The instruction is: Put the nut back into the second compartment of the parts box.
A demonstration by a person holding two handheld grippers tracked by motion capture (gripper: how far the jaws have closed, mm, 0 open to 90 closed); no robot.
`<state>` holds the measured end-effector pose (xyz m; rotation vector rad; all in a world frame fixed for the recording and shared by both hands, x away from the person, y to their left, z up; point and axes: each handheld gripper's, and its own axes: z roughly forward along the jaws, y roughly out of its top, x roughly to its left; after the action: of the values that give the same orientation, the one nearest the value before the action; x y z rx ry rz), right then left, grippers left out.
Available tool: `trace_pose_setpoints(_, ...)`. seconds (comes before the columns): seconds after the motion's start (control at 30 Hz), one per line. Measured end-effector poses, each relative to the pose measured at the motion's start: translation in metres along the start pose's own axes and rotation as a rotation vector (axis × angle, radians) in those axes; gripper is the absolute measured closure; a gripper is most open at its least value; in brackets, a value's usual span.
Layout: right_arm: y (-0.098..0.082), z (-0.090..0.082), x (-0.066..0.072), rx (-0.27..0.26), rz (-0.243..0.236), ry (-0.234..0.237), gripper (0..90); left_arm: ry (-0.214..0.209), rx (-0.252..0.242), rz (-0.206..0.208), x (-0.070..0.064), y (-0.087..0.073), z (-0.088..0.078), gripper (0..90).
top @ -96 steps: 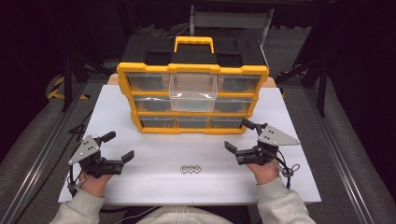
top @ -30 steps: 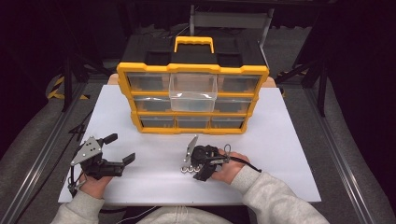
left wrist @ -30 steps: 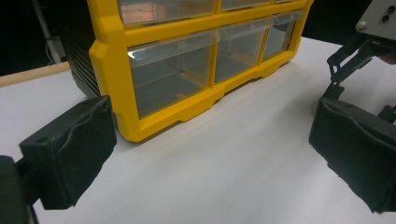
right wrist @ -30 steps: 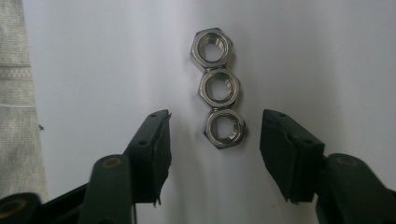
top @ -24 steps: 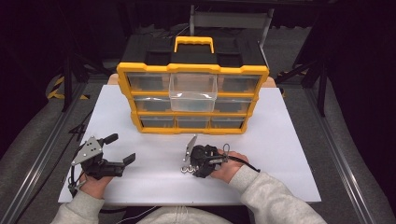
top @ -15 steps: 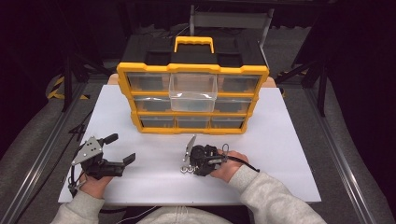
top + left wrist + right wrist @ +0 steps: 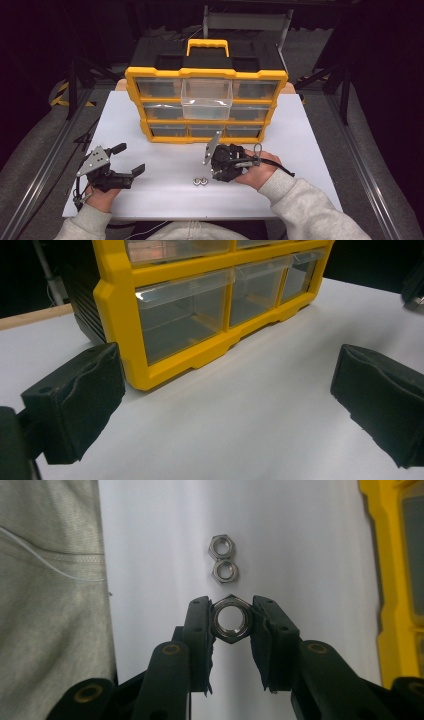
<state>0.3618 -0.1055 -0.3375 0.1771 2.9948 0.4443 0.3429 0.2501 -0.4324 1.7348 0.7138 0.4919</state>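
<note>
Pinched flat between the pads, a steel hex nut (image 7: pixel 230 620) is held off the table by my right gripper (image 7: pixel 231 611), which is shut on it. Two more nuts (image 7: pixel 222 559) lie touching each other on the white tabletop just beyond the jaws. In the high view the right gripper (image 7: pixel 215 170) hovers over those two nuts (image 7: pixel 201 181), in front of the yellow drawer organizer (image 7: pixel 205 74). The organizer's clear top-middle drawer (image 7: pixel 206 100) is pulled out. My left gripper (image 7: pixel 130 159) rests open at the front left, nothing between its pads (image 7: pixel 75 400).
The organizer (image 7: pixel 120 300) stands at the back of the white tabletop (image 7: pixel 310 150), its other clear drawers pushed in. A grey sleeve (image 7: pixel 50 580) lies along the near table edge. Bare white surface runs between the two grippers and to the right.
The right gripper came in from the right to the row of three nuts, shut on one and rose with it. Two nuts stay on the table. The left gripper has kept still.
</note>
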Motion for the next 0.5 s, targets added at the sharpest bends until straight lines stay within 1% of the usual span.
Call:
trace_pose_setpoints(0.03,0.001,-0.004,0.0,-0.001,-0.006,0.0,70.1,-0.002,0.003,0.001,0.0,0.0,0.0,1.6)
trace_pose_setpoints(0.07,0.001,-0.004,0.0,-0.001,-0.006,0.0,70.1,-0.002,0.003,0.001,0.0,0.0,0.0,1.6)
trace_pose_setpoints(0.1,0.003,-0.015,0.002,0.0,-0.015,-0.009,70.1,-0.003,0.005,0.001,0.0,0.0,0.0,1.6)
trace_pose_setpoints(0.13,0.003,-0.015,0.002,0.0,-0.015,-0.009,70.1,0.0,0.003,0.001,0.0,0.0,0.0,1.6)
trace_pose_setpoints(0.23,0.006,-0.03,0.001,0.001,-0.027,-0.022,70.1,-0.003,0.007,-0.001,0.0,0.0,0.001,1.6)
trace_pose_setpoints(0.27,0.009,-0.04,0.001,-0.001,-0.029,-0.028,70.1,-0.003,0.008,-0.002,0.0,0.0,0.001,1.6)
trace_pose_setpoints(0.33,0.011,-0.05,0.0,-0.002,-0.033,-0.028,70.1,-0.003,0.008,-0.003,0.0,0.0,0.001,1.6)
trace_pose_setpoints(0.37,0.013,-0.055,0.001,0.0,-0.027,-0.028,70.1,-0.003,0.008,-0.003,0.0,0.0,0.001,1.6)
trace_pose_setpoints(0.43,0.017,-0.066,0.0,-0.004,-0.041,-0.032,70.1,-0.002,0.009,-0.004,0.0,0.0,0.001,1.6)
trace_pose_setpoints(0.47,0.017,-0.066,0.0,-0.004,-0.041,-0.032,70.1,-0.004,0.01,-0.004,0.001,0.0,0.001,1.6)
trace_pose_setpoints(0.5,0.018,-0.069,0.0,-0.003,-0.041,-0.032,70.1,-0.005,0.007,-0.006,0.001,0.0,0.001,1.6)
